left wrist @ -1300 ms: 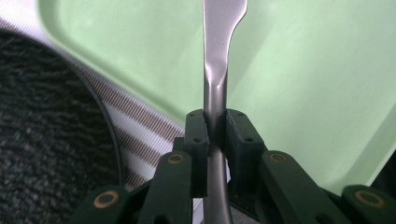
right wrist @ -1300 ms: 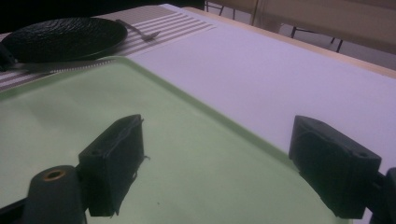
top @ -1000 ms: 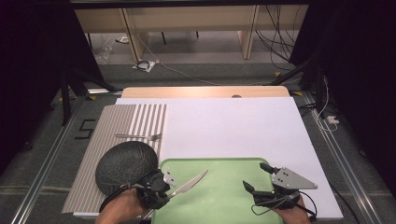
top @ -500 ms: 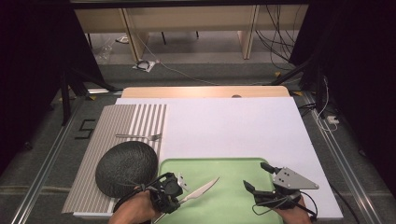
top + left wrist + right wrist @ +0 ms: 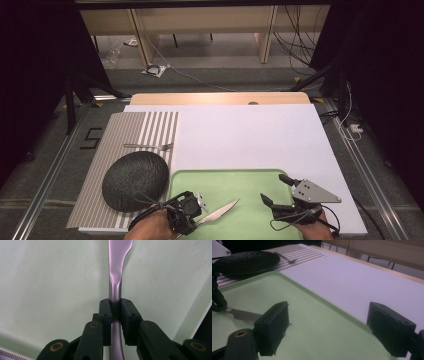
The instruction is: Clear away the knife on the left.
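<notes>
A silver table knife (image 5: 220, 211) lies over the near left part of the green tray (image 5: 235, 180), blade pointing right and away. My left gripper (image 5: 189, 216) is shut on its handle; in the left gripper view both pads clamp the knife (image 5: 115, 277) just below the blade, above the tray (image 5: 50, 285). My right gripper (image 5: 275, 189) hovers open over the tray's near right corner, nothing between its pads. In the right gripper view, the right gripper (image 5: 332, 326) faces across the tray (image 5: 312, 315), with the knife blade (image 5: 242, 314) and left gripper (image 5: 217, 298) at far left.
A black round plate (image 5: 135, 180) sits on a striped placemat (image 5: 150, 125) left of the tray, with a fork (image 5: 149, 146) beyond it. A white sheet (image 5: 250, 135) covers the table behind the tray. Plate (image 5: 247, 261) and fork (image 5: 287, 258) lie behind the tray.
My left gripper has carried the knife to the right and slightly nearer, from beside the plate to over the tray. The right gripper has stayed put.
</notes>
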`<act>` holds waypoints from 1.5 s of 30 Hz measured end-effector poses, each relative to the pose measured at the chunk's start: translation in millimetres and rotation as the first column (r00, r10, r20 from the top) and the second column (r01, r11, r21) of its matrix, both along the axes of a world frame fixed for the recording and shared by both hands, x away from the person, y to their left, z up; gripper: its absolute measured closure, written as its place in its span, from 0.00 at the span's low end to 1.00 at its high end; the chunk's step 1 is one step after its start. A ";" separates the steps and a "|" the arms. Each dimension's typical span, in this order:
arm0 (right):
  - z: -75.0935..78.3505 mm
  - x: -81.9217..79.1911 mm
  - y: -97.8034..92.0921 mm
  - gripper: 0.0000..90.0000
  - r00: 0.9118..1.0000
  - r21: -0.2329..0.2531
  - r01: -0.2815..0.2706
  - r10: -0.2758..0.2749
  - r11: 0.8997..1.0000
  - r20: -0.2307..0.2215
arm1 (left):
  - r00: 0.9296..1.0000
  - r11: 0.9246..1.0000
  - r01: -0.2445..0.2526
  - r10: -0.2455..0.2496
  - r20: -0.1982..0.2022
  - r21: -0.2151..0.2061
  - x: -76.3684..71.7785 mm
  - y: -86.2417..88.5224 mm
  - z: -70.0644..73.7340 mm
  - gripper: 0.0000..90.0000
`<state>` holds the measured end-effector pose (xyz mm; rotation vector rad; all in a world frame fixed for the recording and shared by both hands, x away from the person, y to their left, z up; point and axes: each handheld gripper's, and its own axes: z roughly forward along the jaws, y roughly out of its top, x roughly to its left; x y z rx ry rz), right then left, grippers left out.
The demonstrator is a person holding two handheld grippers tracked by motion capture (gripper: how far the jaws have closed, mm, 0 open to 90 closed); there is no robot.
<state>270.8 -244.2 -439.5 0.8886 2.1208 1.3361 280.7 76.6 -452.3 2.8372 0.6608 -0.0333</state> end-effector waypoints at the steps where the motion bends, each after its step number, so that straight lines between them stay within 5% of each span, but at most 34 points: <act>1: 0.0 0.0 0.0 0.21 1.000 0.000 0.000 0.000 1.000 0.000 | 1.000 1.000 0.000 0.000 -0.002 0.003 -0.3 -0.3 -0.9 0.88; 7: 0.0 -0.1 0.2 0.21 1.000 -0.001 0.000 0.000 1.000 -0.002 | 1.000 1.000 0.002 -0.002 -0.010 0.025 -1.1 -1.4 -4.1 0.88; 15: -0.2 0.1 0.2 0.21 1.000 0.000 -0.001 0.001 1.000 -0.003 | 1.000 1.000 -0.020 0.020 -0.007 0.004 -2.8 -0.9 -1.6 0.85; 19: -0.2 0.1 0.2 0.21 1.000 -0.002 -0.001 0.001 1.000 -0.002 | 0.999 0.999 -0.037 0.038 0.028 -0.030 -4.8 -2.3 7.6 0.59; 23: -0.1 0.0 0.4 0.21 1.000 -0.001 0.000 0.000 1.000 -0.001 | 0.997 0.994 -0.024 0.031 0.066 -0.107 -6.7 -6.6 12.7 0.51; 36: -0.1 0.0 0.3 0.21 1.000 -0.003 0.002 -0.002 1.000 0.001 | 0.990 0.990 0.036 -0.017 0.142 -0.133 -11.9 -16.5 1.5 0.91; 45: -0.1 0.0 0.3 0.21 1.000 -0.003 0.002 -0.002 1.000 0.000 | 0.984 0.989 0.092 -0.072 0.163 -0.118 -17.5 -22.5 -4.6 0.99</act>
